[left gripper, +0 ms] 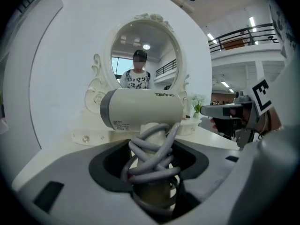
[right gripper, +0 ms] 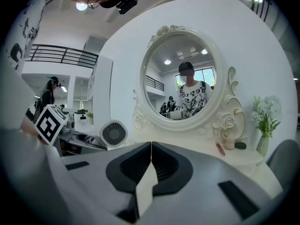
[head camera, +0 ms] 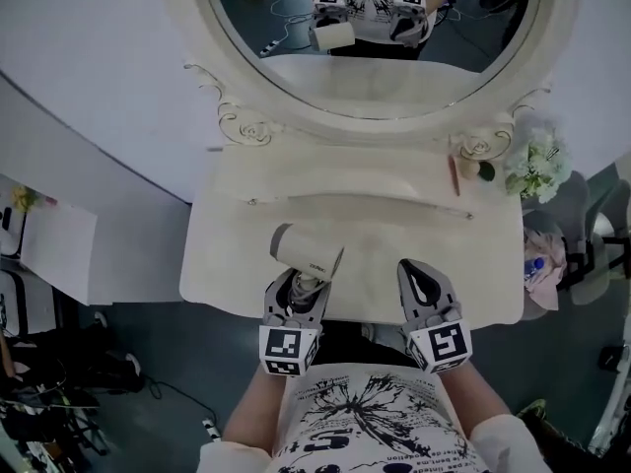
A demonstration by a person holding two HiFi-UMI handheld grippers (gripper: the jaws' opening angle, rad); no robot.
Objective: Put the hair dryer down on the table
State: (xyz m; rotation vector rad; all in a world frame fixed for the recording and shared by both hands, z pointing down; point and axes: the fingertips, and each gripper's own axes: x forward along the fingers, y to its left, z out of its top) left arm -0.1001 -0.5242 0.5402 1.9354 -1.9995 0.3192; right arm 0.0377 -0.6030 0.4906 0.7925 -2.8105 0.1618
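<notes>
A cream hair dryer [head camera: 308, 252] with a grey rear band is held upright over the front left of the vanity table [head camera: 394, 235]. My left gripper [head camera: 296, 289] is shut on its handle, which has a grey cord wound around it. In the left gripper view the barrel [left gripper: 140, 108] lies crosswise above the jaws and the cord coils [left gripper: 152, 158] sit between them. My right gripper [head camera: 422, 282] hovers at the front right of the table, shut and empty, with its jaws meeting [right gripper: 151, 146]. The right gripper view shows the dryer's round grille [right gripper: 113, 134].
A large oval mirror [head camera: 375, 28] in an ornate cream frame stands at the back of the table. At the back right are a white flower bunch [head camera: 537, 166], a thin reddish stick [head camera: 455, 175] and small items [head camera: 478, 170]. Cluttered floor lies to the left [head camera: 39, 363].
</notes>
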